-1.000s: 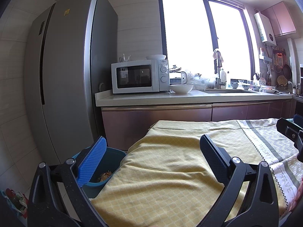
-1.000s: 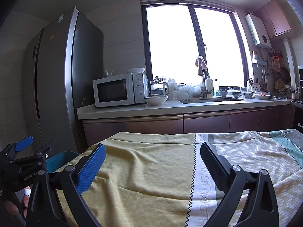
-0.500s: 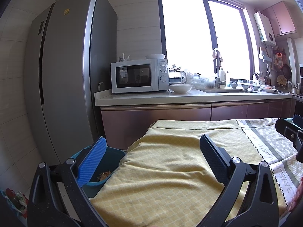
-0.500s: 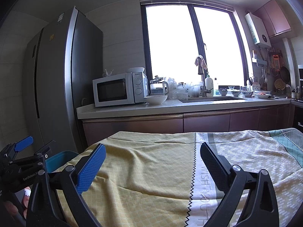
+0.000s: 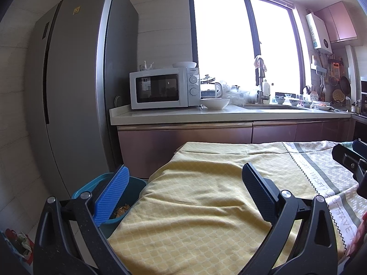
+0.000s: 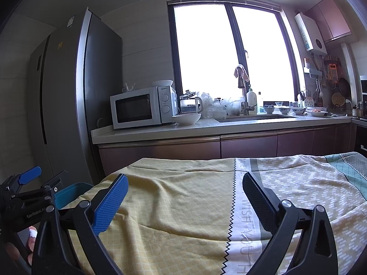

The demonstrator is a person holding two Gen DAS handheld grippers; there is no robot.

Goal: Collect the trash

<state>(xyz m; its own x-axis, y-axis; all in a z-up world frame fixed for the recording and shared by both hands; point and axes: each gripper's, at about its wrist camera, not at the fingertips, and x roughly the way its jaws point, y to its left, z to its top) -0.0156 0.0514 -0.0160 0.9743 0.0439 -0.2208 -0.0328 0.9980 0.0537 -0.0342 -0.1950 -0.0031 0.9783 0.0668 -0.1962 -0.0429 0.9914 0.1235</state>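
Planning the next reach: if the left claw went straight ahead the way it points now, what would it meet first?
Probably the yellow tablecloth: the open left claw hangs low over it, empty. Past the cloth's far edge comes the cabinet front. Depth is hard to judge.

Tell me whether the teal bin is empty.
Not empty: the teal bin beside the tablecloth holds orange-brown scraps at its bottom.

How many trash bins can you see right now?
1. A teal bin on the floor at the table's left end, in front of the fridge, with some scraps inside. The tablecloth could hide others below the table.
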